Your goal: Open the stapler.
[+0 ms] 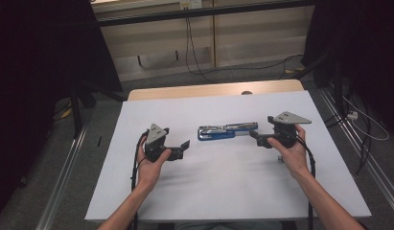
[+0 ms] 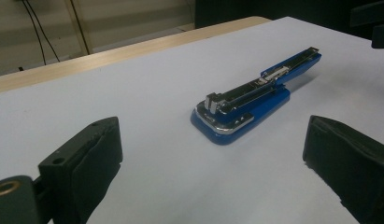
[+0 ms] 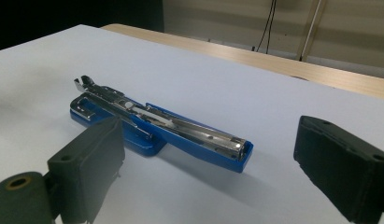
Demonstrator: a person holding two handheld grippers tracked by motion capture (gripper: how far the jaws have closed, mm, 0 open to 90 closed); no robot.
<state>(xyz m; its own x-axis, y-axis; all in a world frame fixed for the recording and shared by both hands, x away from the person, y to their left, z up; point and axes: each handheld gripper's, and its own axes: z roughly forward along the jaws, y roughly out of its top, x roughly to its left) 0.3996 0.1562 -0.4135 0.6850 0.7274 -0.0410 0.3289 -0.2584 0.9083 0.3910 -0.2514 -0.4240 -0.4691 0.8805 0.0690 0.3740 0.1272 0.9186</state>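
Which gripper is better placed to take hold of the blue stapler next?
Probably the right. In the high view the right gripper sits just off the end of the opened-flat stapler, jaws open and pointing at it. The left gripper is also open but stands farther off, nearer the person than the stapler.

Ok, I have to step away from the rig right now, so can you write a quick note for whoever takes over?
Left gripper: open, holding nothing, just left of the stapler.
Right gripper: open, holding nothing, at the stapler's right end.
Blue stapler: flat on the white table between the grippers, swung fully open, metal staple channel facing up.
Done: stapler is opened out and let go.
Left: likely reloading or closing it; I see no staples on the table.
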